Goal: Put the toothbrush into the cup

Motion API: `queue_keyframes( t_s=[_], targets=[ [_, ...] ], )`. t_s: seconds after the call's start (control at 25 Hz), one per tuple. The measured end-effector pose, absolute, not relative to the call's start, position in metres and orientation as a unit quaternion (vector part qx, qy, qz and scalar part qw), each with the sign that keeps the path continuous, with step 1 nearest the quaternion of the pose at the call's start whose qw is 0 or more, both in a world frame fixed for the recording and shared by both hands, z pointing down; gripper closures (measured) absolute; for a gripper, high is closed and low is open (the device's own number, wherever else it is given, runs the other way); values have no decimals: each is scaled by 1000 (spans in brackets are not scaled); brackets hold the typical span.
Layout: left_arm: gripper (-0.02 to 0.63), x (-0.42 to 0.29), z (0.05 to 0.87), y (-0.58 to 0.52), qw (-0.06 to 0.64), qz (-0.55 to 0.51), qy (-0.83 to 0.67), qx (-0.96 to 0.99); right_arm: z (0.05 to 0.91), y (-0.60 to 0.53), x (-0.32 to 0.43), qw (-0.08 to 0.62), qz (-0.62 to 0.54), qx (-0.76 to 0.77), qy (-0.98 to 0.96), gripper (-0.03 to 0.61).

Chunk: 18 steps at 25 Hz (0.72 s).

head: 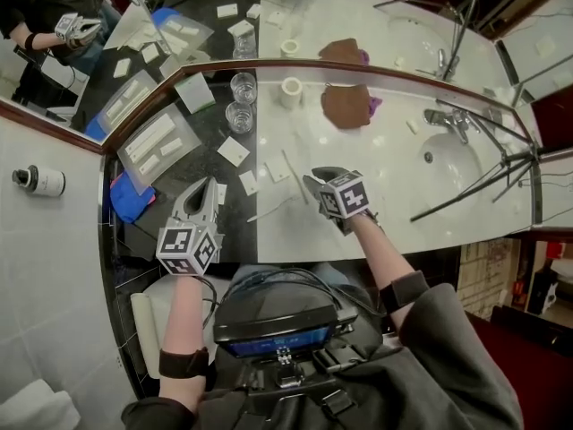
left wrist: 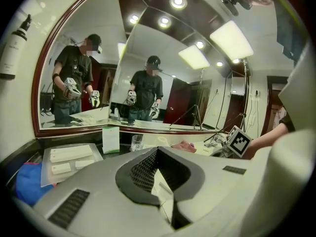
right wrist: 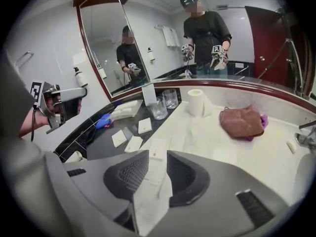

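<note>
Toothbrush [head: 294, 177]: thin, white, lying flat on the pale table [head: 394, 164] at centre frame, well apart from the glass cup [head: 239, 116] at upper left. Judged light, stiff and slippery (grip mid-handle). Right tongs [head: 313, 182] stand wide just beside it, holding nothing. Left tongs [head: 204, 188] are closed and empty.

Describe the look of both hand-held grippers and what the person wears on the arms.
Both the left hand-held gripper and the right hand-held gripper have light grey shells with dark, grid-textured pads, and each carries a white cube with black square markers. The right arm shows a dark grey sleeve; the left wears a black wristband.
</note>
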<state>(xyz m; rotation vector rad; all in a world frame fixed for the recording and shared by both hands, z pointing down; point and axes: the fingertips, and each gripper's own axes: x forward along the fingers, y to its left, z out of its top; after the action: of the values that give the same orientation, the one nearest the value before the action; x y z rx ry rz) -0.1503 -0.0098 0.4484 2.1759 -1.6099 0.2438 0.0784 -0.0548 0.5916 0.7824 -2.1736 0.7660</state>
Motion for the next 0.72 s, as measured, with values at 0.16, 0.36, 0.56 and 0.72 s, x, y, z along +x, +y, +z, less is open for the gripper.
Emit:
queue_keyframes(
  t_s=[0.16, 0.36, 0.56, 0.72],
  targets=[
    [611, -153, 460, -12, 221, 91, -572, 785, 618, -65, 68, 403, 284, 288, -821, 421],
    [611, -157, 472, -16, 234, 93, -567, 784, 638, -79, 58, 455, 268, 278, -802, 417],
    [611, -166, 483, -18, 245, 92, -572, 778, 663, -77, 57, 488, 285, 262, -782, 417],
    [611, -171, 491, -17, 254, 92, -577, 771, 675, -79, 55, 502, 287, 256, -775, 417]
  ],
)
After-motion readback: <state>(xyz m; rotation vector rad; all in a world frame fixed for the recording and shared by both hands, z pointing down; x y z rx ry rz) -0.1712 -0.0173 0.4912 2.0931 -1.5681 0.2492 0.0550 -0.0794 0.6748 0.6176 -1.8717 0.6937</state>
